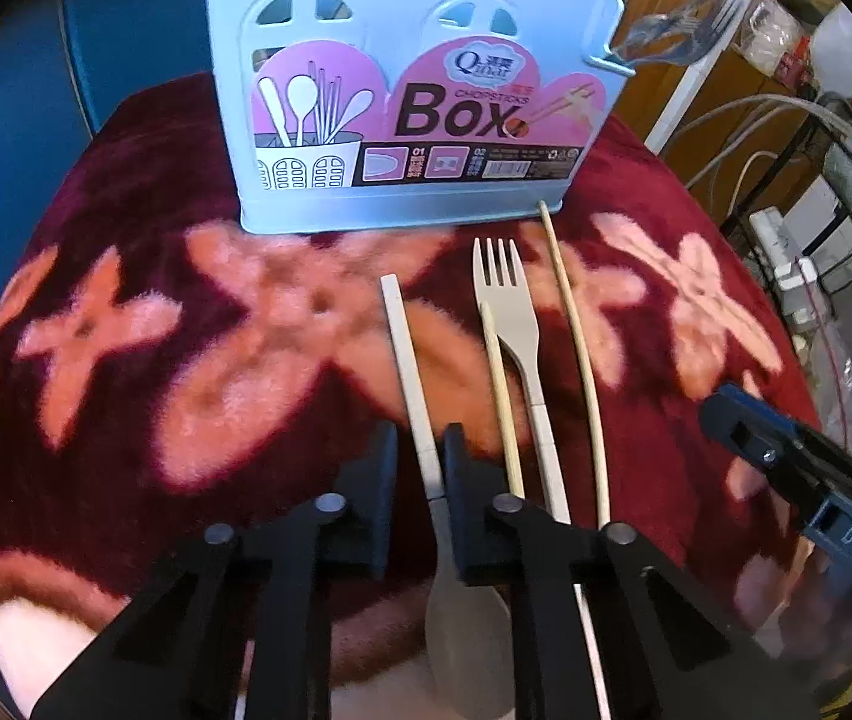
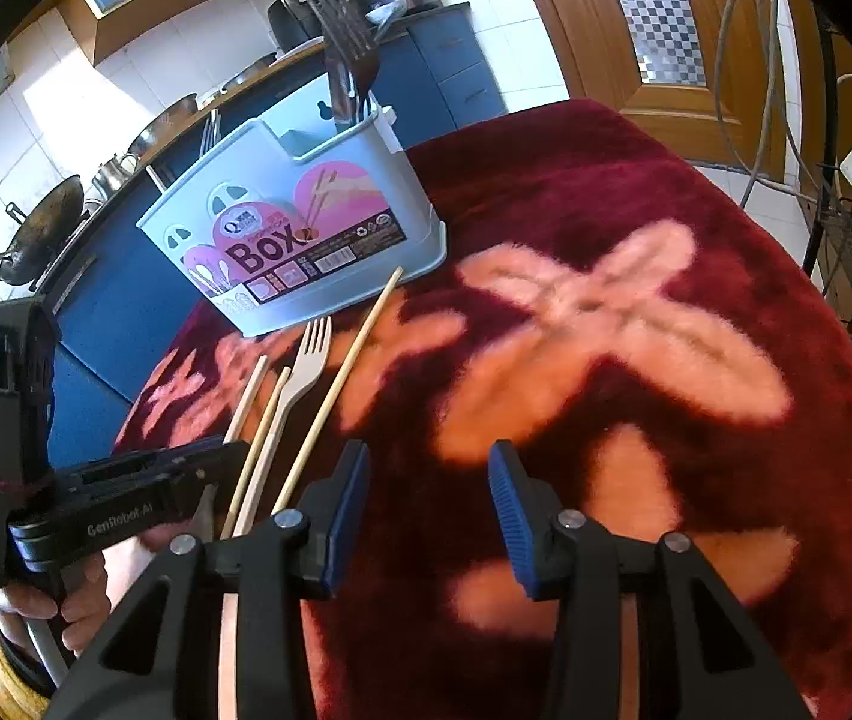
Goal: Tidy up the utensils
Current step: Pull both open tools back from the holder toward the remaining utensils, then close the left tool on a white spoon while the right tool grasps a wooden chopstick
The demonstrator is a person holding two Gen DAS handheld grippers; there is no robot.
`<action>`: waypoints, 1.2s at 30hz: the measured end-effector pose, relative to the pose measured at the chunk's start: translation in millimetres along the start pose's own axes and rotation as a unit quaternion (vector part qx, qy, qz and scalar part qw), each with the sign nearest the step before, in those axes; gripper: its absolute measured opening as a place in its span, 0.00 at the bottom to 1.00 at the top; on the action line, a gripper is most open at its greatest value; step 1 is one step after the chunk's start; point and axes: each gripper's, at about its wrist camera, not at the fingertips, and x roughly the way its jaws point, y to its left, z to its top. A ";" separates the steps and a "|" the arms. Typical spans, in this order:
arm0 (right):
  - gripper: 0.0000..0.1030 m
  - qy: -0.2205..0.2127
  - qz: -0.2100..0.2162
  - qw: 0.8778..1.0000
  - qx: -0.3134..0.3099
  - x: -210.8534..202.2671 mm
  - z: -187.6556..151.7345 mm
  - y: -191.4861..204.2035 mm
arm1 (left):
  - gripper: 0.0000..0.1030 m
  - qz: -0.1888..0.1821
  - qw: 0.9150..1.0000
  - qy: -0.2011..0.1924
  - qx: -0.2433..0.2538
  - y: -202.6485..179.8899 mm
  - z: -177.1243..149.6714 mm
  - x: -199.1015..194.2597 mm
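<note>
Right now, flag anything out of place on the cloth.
Loose utensils lie on the red cloth before the blue box instead of inside it: a spoon, fork and two chopsticks. Nothing looks spilled or damaged.

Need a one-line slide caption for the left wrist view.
Left gripper closes on a spoon handle before the blue box.

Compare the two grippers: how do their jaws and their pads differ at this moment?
The left gripper has black pads closed on the beige spoon handle; the right gripper has blue ribbed pads standing apart, with nothing between them. Both hang over the red flowered cloth.
</note>
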 end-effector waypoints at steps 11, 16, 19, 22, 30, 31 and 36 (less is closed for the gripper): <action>0.44 0.014 -0.007 1.000 -0.016 6.4 7.1 13.9 | 0.04 -0.034 0.997 -0.043 -0.052 26.0 0.1 -21.1; 0.44 0.032 -0.002 0.999 -0.030 17.3 15.6 28.5 | 0.04 -0.013 0.994 -0.081 -0.075 42.9 2.4 -37.6; 0.44 0.044 -0.002 0.998 -0.044 25.8 20.4 39.2 | 0.04 -0.005 0.991 -0.100 -0.085 52.6 4.8 -45.4; 0.44 0.059 -0.003 0.996 -0.059 36.0 26.2 48.6 | 0.04 -0.007 0.989 -0.108 -0.097 62.9 6.1 -49.9; 0.42 0.086 -0.045 0.990 -0.098 58.3 40.7 65.4 | 0.04 -0.025 0.986 -0.113 -0.116 74.9 5.6 -49.9; 0.40 0.090 -0.052 0.989 -0.105 61.1 42.5 67.1 | 0.04 -0.026 0.986 -0.114 -0.118 75.5 5.7 -50.1; 0.35 0.114 -0.056 0.987 -0.101 72.9 48.9 68.8 | 0.04 -0.032 0.985 -0.117 -0.123 81.1 6.4 -49.4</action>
